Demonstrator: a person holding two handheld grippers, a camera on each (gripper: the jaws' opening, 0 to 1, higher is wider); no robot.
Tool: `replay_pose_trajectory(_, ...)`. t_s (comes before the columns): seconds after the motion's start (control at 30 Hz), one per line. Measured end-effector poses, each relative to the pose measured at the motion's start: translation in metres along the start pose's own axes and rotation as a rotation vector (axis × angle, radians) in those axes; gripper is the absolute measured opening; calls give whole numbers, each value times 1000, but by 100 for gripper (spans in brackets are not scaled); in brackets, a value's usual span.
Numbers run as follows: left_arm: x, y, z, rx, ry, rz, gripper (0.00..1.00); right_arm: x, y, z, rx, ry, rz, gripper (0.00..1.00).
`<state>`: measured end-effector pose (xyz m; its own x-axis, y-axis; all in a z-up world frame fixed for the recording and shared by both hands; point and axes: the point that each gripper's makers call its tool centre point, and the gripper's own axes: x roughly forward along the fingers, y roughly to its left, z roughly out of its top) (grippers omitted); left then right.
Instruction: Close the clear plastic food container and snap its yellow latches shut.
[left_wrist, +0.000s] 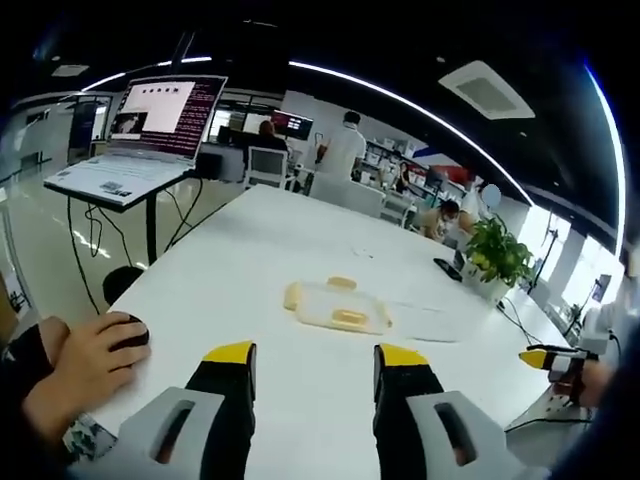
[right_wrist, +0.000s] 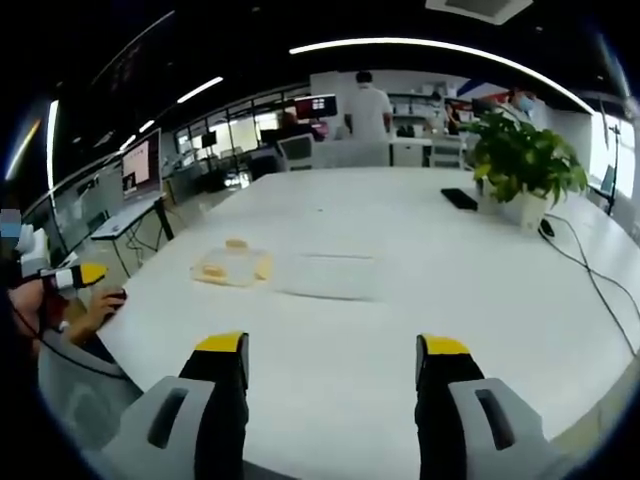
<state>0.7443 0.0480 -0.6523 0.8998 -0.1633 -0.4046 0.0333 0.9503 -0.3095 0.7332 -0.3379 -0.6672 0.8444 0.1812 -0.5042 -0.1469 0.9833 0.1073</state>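
Both grippers hold nothing, their yellow-tipped black jaws spread wide: the left gripper (left_wrist: 315, 362) and the right gripper (right_wrist: 332, 352) hover over the near edge of the broad white table (right_wrist: 420, 260). Well beyond the jaws lies the clear plastic food container with yellow latches (left_wrist: 337, 306), its flat clear lid (right_wrist: 328, 275) spread beside it. A leafy green potted plant (right_wrist: 523, 160) stands at the far edge.
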Motion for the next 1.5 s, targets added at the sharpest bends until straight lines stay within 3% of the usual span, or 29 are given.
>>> replay_pose_trajectory(0.2,2,2,-1,-20,20,2,42,1,7,3,-3,4,18,67)
replay_pose_trajectory(0.37,10,1,2,9,40,-17,41,6,18,5,-20,18,44,67)
replay_pose_trajectory(0.7,28,-8,8,20,50,-54,41,23,19,29,-53,8,70,66)
replay_pose_trajectory(1.2,51,-5,21,19,76,-90,41,50,29,60,-119,1,122,65)
replay_pose_trajectory(1.5,69,-14,31,65,97,-145,41,68,54,70,-252,12,206,65)
